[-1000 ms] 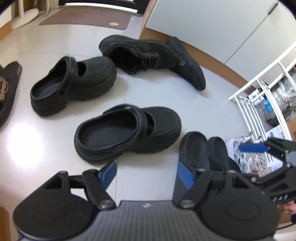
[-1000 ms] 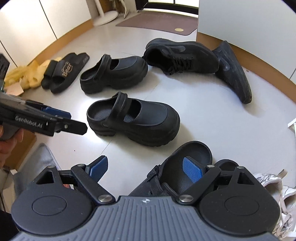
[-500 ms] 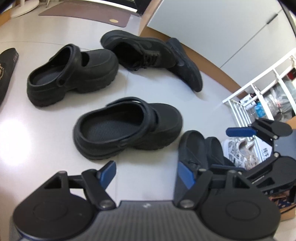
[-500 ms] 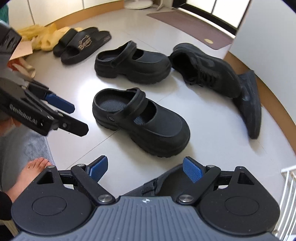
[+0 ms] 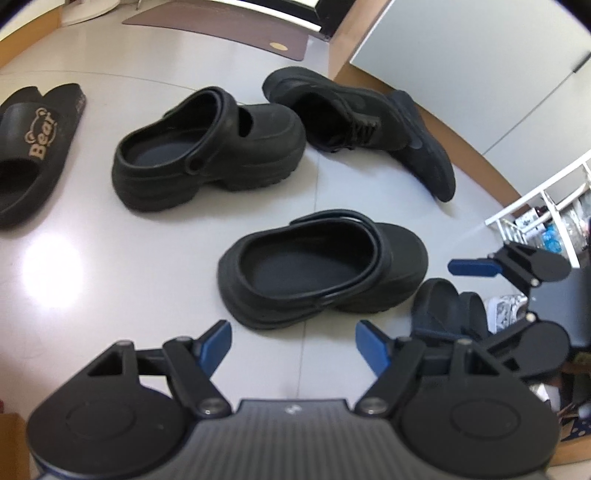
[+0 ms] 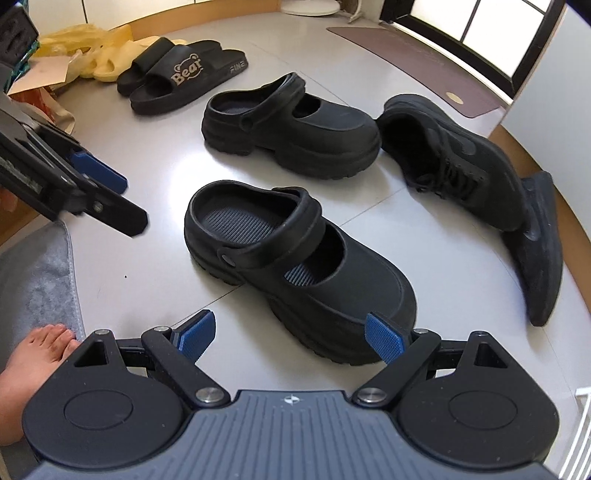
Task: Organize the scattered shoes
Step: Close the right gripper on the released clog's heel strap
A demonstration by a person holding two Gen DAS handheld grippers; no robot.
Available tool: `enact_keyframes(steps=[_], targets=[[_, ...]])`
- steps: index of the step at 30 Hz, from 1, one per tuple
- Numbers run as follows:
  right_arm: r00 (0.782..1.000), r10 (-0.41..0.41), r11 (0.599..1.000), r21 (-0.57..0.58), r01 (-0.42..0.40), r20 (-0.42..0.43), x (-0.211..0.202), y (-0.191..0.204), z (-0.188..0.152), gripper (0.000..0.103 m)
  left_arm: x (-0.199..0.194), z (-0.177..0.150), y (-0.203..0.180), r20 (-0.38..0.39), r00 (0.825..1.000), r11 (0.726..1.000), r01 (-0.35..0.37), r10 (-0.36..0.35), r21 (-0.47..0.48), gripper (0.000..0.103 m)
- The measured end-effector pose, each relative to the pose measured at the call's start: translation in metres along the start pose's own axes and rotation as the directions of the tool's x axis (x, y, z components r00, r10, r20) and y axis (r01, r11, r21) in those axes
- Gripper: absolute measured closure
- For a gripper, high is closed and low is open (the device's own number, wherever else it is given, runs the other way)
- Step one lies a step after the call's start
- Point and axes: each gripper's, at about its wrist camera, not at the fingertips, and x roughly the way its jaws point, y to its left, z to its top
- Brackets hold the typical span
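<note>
Black shoes lie scattered on a pale floor. The near clog (image 5: 321, 269) (image 6: 295, 266) lies just ahead of both grippers. A second clog (image 5: 210, 147) (image 6: 291, 125) sits farther back, beside a pair of black lace-up sneakers (image 5: 362, 122) (image 6: 465, 166), one of which lies on its side. Black "Bear" slides (image 5: 33, 147) (image 6: 181, 74) rest at the left. My left gripper (image 5: 293, 345) is open above the floor, short of the near clog's heel. My right gripper (image 6: 290, 338) is open too, with the clog's toe just in front of its right finger.
Black slip-ons (image 5: 447, 310) lie at the right by a white wire rack (image 5: 535, 206). Yellow slippers (image 6: 107, 55) sit behind the slides. A grey mat (image 6: 33, 280) and a person's bare foot (image 6: 29, 362) are at lower left. A brown doormat (image 5: 221, 22) lies far back.
Both grippers swung left and moved closer to the near clog. The black slip-ons left the right wrist view, and the Bear slides came into the left wrist view. Both stayed open.
</note>
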Motion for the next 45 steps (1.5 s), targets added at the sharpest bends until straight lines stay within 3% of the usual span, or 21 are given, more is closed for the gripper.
enact_keyframes(steps=[11,19,24,32,38,42,45], targets=[[0.999,-0.044,0.993,-0.110,0.042,-0.017,0.028,-0.010,0.010,0.009,0.005,-0.004,0.012,-0.021,1.000,0.999,-0.018,0.017,-0.041,0.027],[0.998,-0.054,0.980,-0.193,0.050,-0.017,0.046,-0.014,0.017,0.000,0.013,-0.006,0.010,-0.036,0.999,0.999,-0.021,0.020,-0.046,0.027],[0.998,-0.060,0.977,-0.205,0.055,-0.019,0.056,-0.015,0.022,0.000,0.016,-0.007,0.006,-0.047,0.999,0.999,-0.020,0.018,-0.030,0.027],[0.998,-0.033,0.994,-0.104,0.027,-0.050,0.076,-0.026,0.020,0.001,0.020,-0.009,-0.001,-0.062,0.998,1.000,-0.009,0.008,-0.005,0.027],[0.997,-0.062,0.994,-0.091,0.057,-0.049,0.071,-0.015,0.019,0.014,0.021,-0.007,0.001,-0.056,0.998,1.000,-0.019,0.018,-0.019,0.027],[0.997,-0.021,1.000,-0.025,0.019,-0.069,0.065,-0.016,0.020,0.015,0.021,-0.008,0.001,-0.058,0.998,1.000,-0.017,0.016,-0.018,0.027],[0.995,0.061,0.998,0.017,-0.059,-0.085,0.056,-0.014,0.019,0.014,0.020,-0.009,0.001,-0.059,0.998,1.000,-0.015,0.014,-0.021,0.027]])
